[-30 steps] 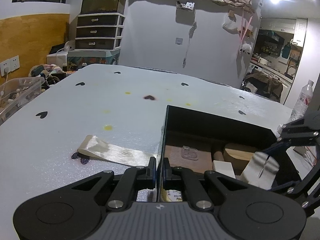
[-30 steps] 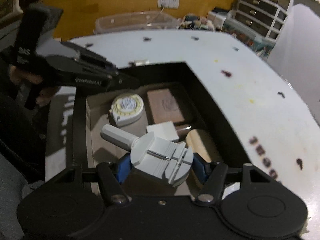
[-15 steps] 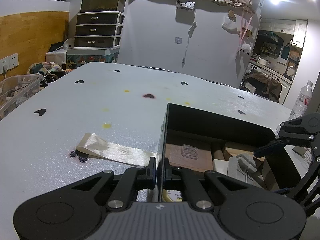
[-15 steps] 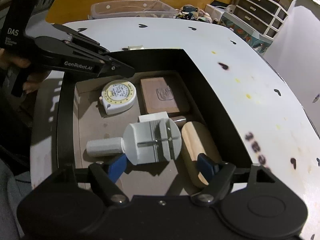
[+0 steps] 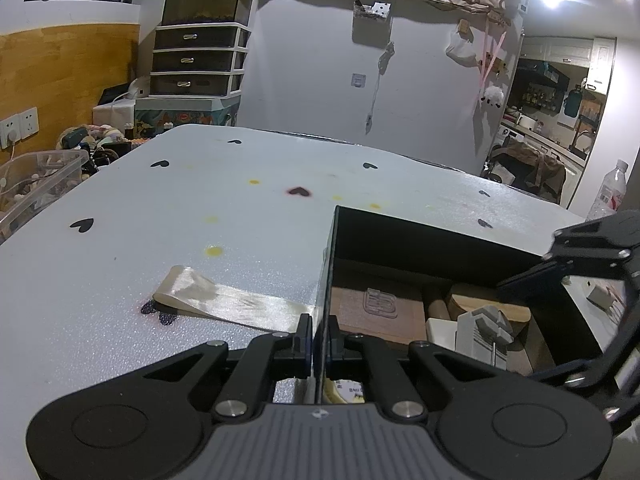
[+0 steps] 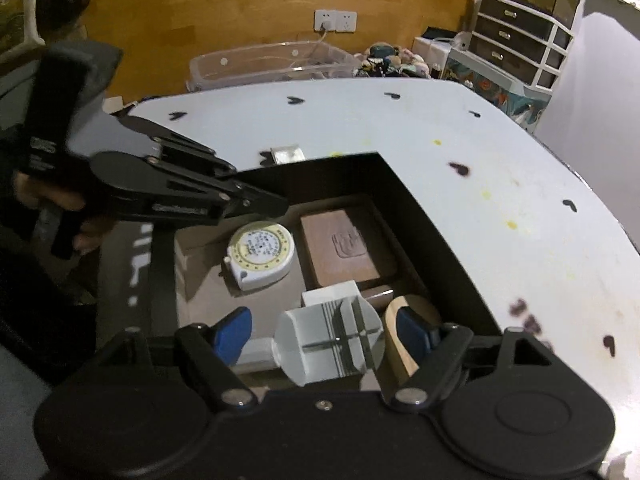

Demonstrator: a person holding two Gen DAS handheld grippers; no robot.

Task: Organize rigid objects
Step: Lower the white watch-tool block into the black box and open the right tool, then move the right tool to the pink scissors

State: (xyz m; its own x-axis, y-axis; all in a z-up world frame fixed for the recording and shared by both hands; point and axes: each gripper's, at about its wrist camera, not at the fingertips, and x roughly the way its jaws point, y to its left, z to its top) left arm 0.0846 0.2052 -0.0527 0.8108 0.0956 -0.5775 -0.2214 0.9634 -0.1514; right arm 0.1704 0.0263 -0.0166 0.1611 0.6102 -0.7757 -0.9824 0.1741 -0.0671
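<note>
A black open box (image 6: pixel 420 216) stands on the white table (image 5: pixel 200 208). My left gripper (image 5: pixel 319 336) is shut on the box's near wall (image 5: pixel 326 272); it shows in the right wrist view as the left gripper (image 6: pixel 276 204), held in a hand. My right gripper (image 6: pixel 322 332) hangs open over the box. A grey round tool with a handle (image 6: pixel 332 340) lies on the box floor between its blue pads (image 6: pixel 232 332), and neither pad touches it. The same grey tool (image 5: pixel 484 328) shows in the left wrist view.
Inside the box lie a round tape measure (image 6: pixel 260 254), a brown block (image 6: pixel 340 246), a white block (image 6: pixel 330 294) and a wooden piece (image 6: pixel 424 308). A shiny ribbon strip (image 5: pixel 224 304) lies on the table beside the box. A clear bin (image 6: pixel 272 64) stands beyond the table's edge.
The right gripper's jaws spread and let go of the grey tool, which tipped flat onto the box floor. The left gripper kept its hold on the wall.
</note>
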